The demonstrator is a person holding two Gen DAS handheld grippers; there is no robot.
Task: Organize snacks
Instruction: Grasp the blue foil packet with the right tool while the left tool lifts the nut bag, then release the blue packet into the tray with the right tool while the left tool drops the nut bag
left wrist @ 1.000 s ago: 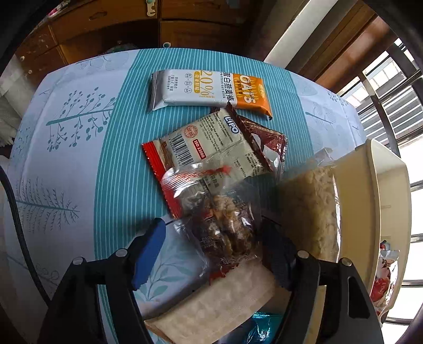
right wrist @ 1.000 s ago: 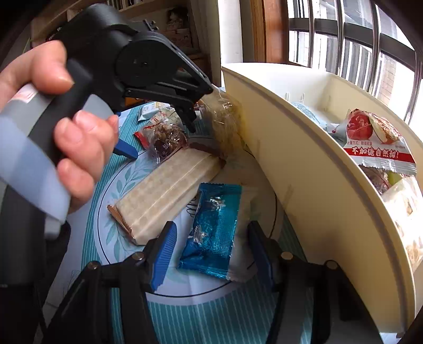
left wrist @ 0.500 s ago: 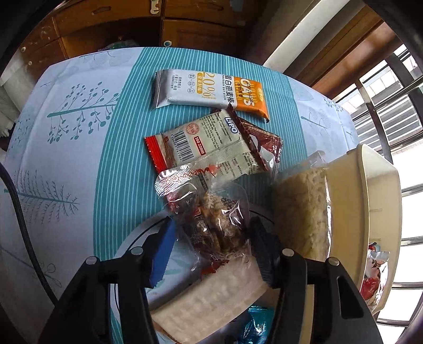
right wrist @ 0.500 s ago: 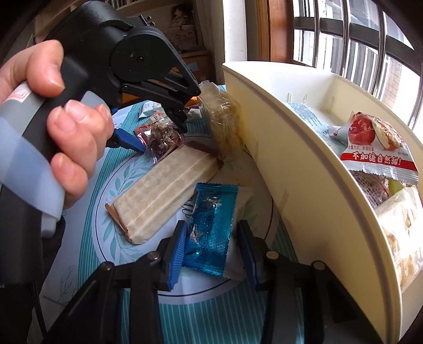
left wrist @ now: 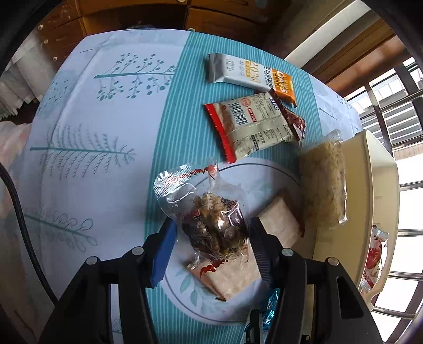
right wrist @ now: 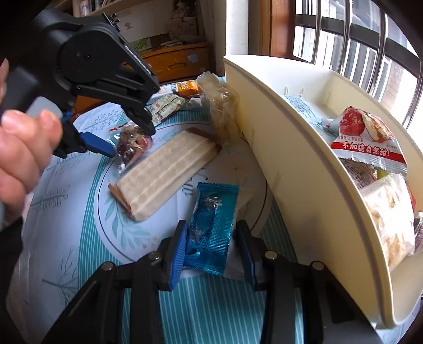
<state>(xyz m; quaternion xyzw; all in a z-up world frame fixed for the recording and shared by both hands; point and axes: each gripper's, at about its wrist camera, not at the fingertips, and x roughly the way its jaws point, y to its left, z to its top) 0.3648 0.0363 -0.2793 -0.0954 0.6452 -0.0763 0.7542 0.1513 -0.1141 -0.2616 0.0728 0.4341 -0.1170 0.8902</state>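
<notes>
My left gripper [left wrist: 211,246] is shut on a clear packet of brown snack [left wrist: 211,219] and holds it above the table; it also shows in the right wrist view [right wrist: 132,144]. My right gripper [right wrist: 212,246] is shut on a blue foil packet [right wrist: 211,225] at the near edge of the printed ring. A long wafer pack [right wrist: 166,172] lies on the cloth, and a pale rice-cake pack [left wrist: 323,185] leans on the cream bin [right wrist: 304,164]. The bin holds several packets, one red and white [right wrist: 367,137].
A Lipo packet [left wrist: 253,127] and an oat bar [left wrist: 251,75] lie further back on the teal striped cloth [left wrist: 164,127]. Wooden drawers [left wrist: 216,18] stand behind the table. A barred window [right wrist: 357,53] is to the right.
My left gripper closed on the brown snack packet, lifted it and pulled back from the Lipo packet. My right gripper closed on the blue foil packet.
</notes>
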